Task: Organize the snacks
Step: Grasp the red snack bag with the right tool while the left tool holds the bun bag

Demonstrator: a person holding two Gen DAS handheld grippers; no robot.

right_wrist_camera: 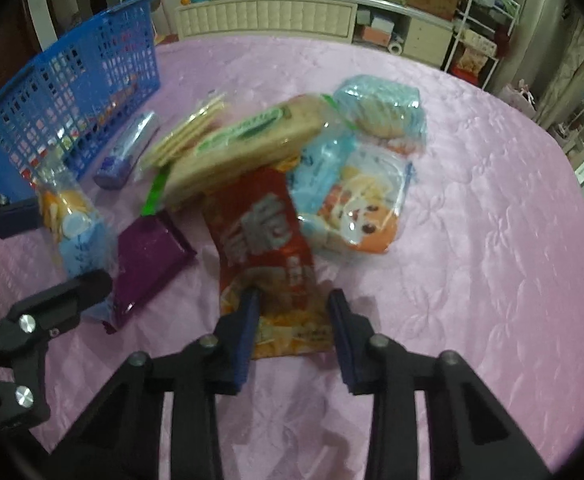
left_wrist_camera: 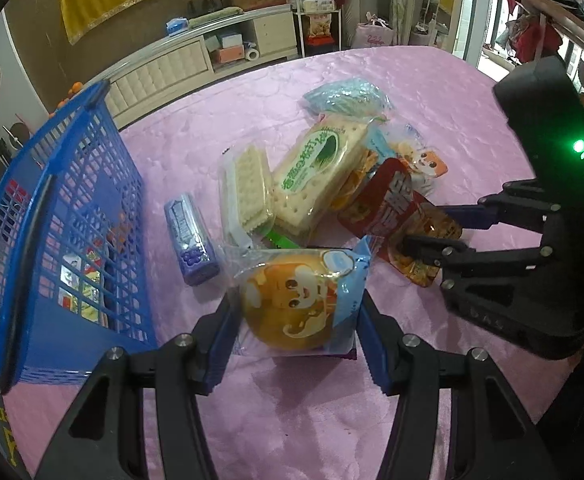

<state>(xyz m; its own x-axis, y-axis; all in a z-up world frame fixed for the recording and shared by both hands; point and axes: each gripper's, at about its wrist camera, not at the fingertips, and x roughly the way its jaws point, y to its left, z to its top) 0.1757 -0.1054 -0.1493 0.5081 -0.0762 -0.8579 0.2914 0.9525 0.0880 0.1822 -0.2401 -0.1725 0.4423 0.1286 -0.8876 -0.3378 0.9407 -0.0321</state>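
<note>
My left gripper [left_wrist_camera: 294,324] is shut on a clear-and-blue bun packet [left_wrist_camera: 296,304] with an orange cartoon print, close above the pink tablecloth. In the right wrist view that packet [right_wrist_camera: 71,220] sits between the left gripper's fingers [right_wrist_camera: 83,286]. My right gripper [right_wrist_camera: 294,312] is shut on the lower end of a red snack bag [right_wrist_camera: 263,240], which lies flat with its top under the snack pile. From the left wrist view, the right gripper [left_wrist_camera: 428,228] pinches that crumpled bag [left_wrist_camera: 396,204]. A blue mesh basket [left_wrist_camera: 71,200] stands at the left with a few packets inside.
The pile holds a green-printed cracker pack [left_wrist_camera: 316,176], a smaller cracker pack [left_wrist_camera: 247,192], a light blue packet [left_wrist_camera: 344,96] and another cartoon packet [right_wrist_camera: 356,200]. A purple tube [left_wrist_camera: 189,236] lies beside the basket [right_wrist_camera: 71,92]. A purple packet [right_wrist_camera: 147,256] lies under the bun.
</note>
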